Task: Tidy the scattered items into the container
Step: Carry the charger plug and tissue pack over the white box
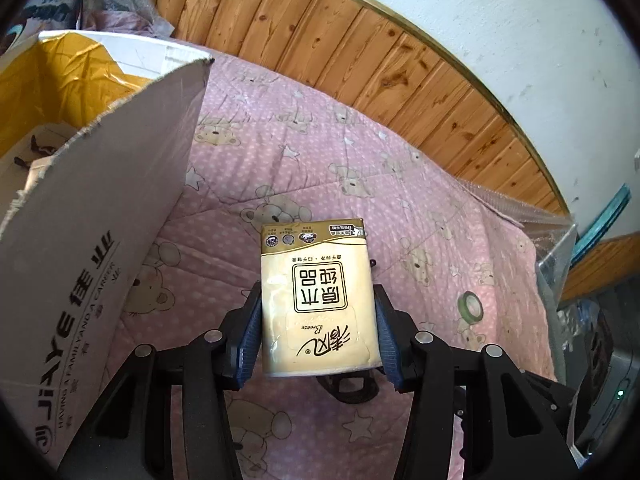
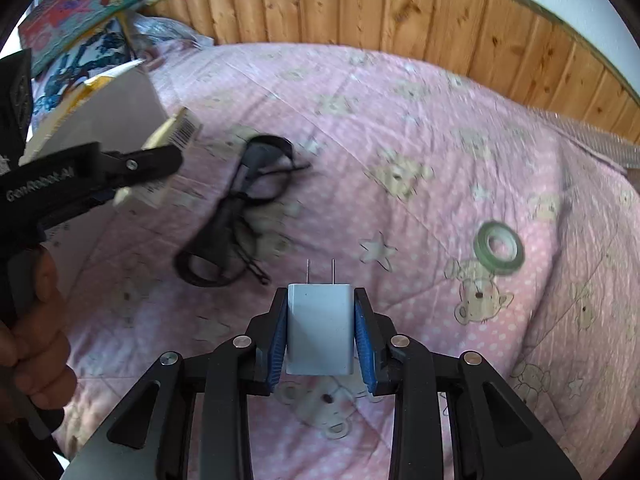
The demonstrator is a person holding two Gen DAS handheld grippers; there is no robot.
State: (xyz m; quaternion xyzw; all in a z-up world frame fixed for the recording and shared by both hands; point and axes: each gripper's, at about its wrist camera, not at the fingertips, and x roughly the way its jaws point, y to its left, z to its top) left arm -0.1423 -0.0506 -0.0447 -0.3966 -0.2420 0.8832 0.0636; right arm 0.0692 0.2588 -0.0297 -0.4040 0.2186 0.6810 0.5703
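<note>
Our left gripper (image 1: 318, 320) has a tissue pack (image 1: 318, 300) clamped between its blue pads, up off the pink bear quilt (image 1: 320, 168) right beside the cardboard box (image 1: 100, 216). Our right gripper (image 2: 321, 330) is squeezing a white charger plug (image 2: 320, 330), with black glasses (image 2: 244, 208) and a green tape roll (image 2: 499, 247) lying on the quilt beyond.

— Held stock?
— My left claw (image 1: 318, 320) clamps a beige tissue pack (image 1: 318, 296), upright beside the cardboard box (image 1: 92, 216) (open, yellow inside). My right claw (image 2: 321, 334) pinches a white charger plug (image 2: 320, 330), prongs forward.
— Loose?
— Black cable (image 2: 240, 208), tangled; green tape roll (image 2: 499, 247), flat on the quilt.
</note>
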